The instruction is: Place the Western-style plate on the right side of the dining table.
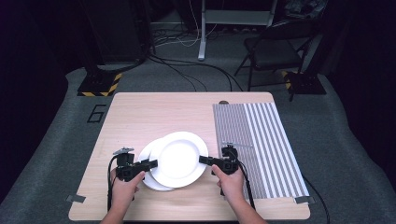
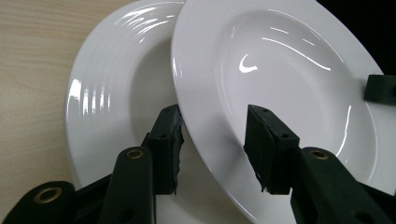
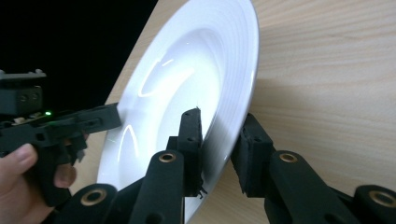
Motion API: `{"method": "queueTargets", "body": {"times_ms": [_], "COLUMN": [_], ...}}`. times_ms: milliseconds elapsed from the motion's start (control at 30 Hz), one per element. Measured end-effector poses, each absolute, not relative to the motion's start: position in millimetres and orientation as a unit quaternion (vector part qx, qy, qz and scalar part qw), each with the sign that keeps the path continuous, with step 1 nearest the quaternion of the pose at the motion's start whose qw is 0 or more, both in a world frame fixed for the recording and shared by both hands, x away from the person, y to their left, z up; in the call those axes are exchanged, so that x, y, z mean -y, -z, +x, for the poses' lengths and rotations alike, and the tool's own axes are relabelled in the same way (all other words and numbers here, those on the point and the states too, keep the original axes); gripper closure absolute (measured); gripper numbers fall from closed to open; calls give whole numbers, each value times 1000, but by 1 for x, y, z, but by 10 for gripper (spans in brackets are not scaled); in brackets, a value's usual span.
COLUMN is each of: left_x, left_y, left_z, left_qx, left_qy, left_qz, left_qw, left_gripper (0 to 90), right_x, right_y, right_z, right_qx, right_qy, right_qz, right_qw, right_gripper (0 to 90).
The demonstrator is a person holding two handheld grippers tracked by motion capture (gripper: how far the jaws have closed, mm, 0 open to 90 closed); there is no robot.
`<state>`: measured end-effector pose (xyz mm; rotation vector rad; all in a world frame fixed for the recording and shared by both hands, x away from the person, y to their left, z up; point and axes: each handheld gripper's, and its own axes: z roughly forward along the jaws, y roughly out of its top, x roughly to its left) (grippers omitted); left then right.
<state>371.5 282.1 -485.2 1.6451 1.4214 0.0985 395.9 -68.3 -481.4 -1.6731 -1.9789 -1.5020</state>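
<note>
- Roughly, biggest first: dark room, grey carpet floor (image 1: pixel 56 140), black folding chair (image 1: pixel 273 49) at the back right, cables (image 1: pixel 187 70) trailing across the floor, a hazard-striped base (image 1: pixel 99 86) at the back left.
- Light wooden table (image 1: pixel 140 116) in the middle; a grey-and-white striped mat (image 1: pixel 261 140) covers its right part, taped at the near corner.
- Two white plates on the near centre of the table. Lower plate (image 1: pixel 148 179) lies flat on the wood. Upper plate (image 1: pixel 179 158) overlaps it, offset to the right; the right gripper view shows its right rim lifted off the wood.
- Both forearms come in from the near edge, hands wrapped round the gripper bodies, jaws pointing inward at each other across the plates.
- Left gripper (image 2: pixel 215 135): jaws apart, straddling the near rim of the upper plate. One jaw sits below the rim over the lower plate, the other over the upper plate's face; a clear gap shows at the upper jaw, so no clamp.
- Right gripper (image 3: pixel 222 144): jaws either side of the upper plate's right rim, one over the face, one underneath. Gap is narrow and the pads sit very close to the rim; cannot tell whether they press on it.
- Left gripper also visible in the right gripper view, at the plate's far edge.
</note>
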Motion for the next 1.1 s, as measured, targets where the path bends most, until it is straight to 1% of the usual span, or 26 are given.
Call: {"method": "queueTargets", "body": {"times_ms": [67,100,233,467,667,1100], "left_x": [-281,-281,-281,-282,-281,-276], "left_y": [484,485,484,479,476,471], "left_z": [371,371,370,368,366,361], "left_qx": [-577,-580,-583,-583,-582,-569], "left_qy": [-45,-43,-39,-42,-53,-87], "left_qz": [671,668,664,658,661,672], "left_qw": [463,463,465,475,471,465], "left_gripper": [563,564,572,572,572,582], "right_x": [67,64,63,57,51,49], "right_y": [480,478,479,476,476,473], "right_z": [395,394,393,391,390,387], "right_qx": [665,671,674,699,709,715], "right_qy": [498,492,487,461,452,454], "right_qz": [-554,-553,-554,-547,-541,-532], "right_qw": [58,44,44,10,0,-17], "right_gripper": [732,721,705,635,583,571]}}
